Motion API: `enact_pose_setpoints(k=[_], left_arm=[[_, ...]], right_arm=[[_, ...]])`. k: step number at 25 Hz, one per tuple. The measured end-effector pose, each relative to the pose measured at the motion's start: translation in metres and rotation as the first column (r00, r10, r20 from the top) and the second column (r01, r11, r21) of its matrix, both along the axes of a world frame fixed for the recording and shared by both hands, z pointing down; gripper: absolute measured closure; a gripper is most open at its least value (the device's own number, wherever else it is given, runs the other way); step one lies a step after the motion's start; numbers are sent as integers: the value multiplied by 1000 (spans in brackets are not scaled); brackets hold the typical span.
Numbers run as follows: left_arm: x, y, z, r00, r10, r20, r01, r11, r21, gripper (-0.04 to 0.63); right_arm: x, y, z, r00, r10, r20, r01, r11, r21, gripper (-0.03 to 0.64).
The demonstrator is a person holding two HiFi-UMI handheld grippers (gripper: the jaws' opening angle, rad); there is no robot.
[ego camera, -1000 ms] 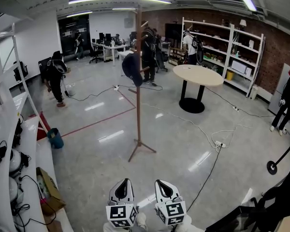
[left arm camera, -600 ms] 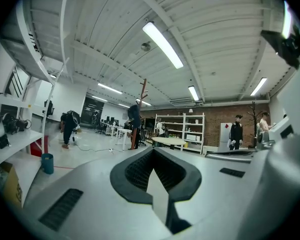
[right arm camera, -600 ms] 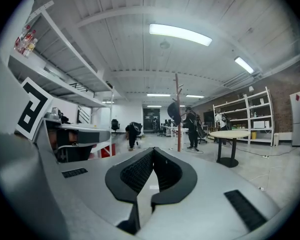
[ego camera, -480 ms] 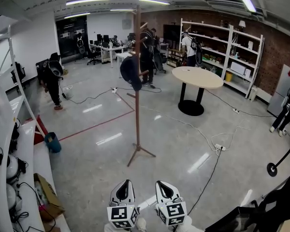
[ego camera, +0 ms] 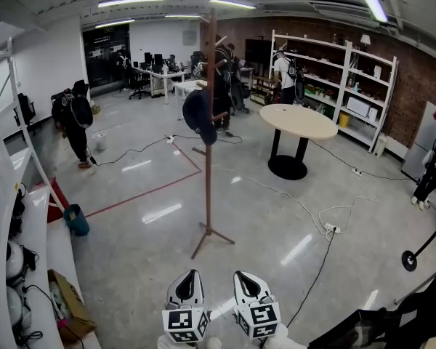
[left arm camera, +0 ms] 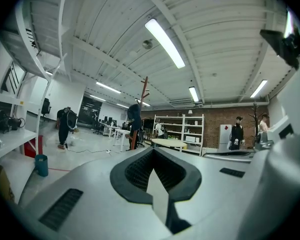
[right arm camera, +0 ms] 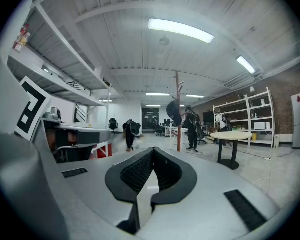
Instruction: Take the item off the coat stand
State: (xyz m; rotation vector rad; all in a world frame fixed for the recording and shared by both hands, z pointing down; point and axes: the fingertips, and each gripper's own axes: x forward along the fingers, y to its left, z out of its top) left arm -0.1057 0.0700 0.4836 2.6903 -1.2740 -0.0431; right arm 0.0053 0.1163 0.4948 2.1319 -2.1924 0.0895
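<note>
Hat (ego camera: 199, 117) removal not started, by my read: left gripper (ego camera: 187, 276) and right gripper (ego camera: 245, 276) sit side by side, well short of the coat stand (ego camera: 208, 180), both with jaws pressed together and nothing between them. Hat hangs on a peg high on the coat stand, left of its pole in the head view, ahead of and above both grippers. Left to do: close in on the coat stand, open a gripper, grab the hat and lift it off.
</note>
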Motion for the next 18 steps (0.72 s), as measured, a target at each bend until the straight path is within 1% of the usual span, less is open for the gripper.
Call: enact_pose_setpoints(k=[5,10,18], left_arm=[[3,-30,-2,1000,16,-1,-16,1000,8,595],[11,-51,-3,999,50,-5,-50,999,18,595],[13,-71,7,998,68,-4,-68,998,-12,595]], right_arm=[[-1,-32,-2,1000,2,-3,-2,1000,7,607],[2,-58,0,1000,10,-5,-10,1000,-2,607],[7,-77,8,1000,31,1,-31,999,-24,607]])
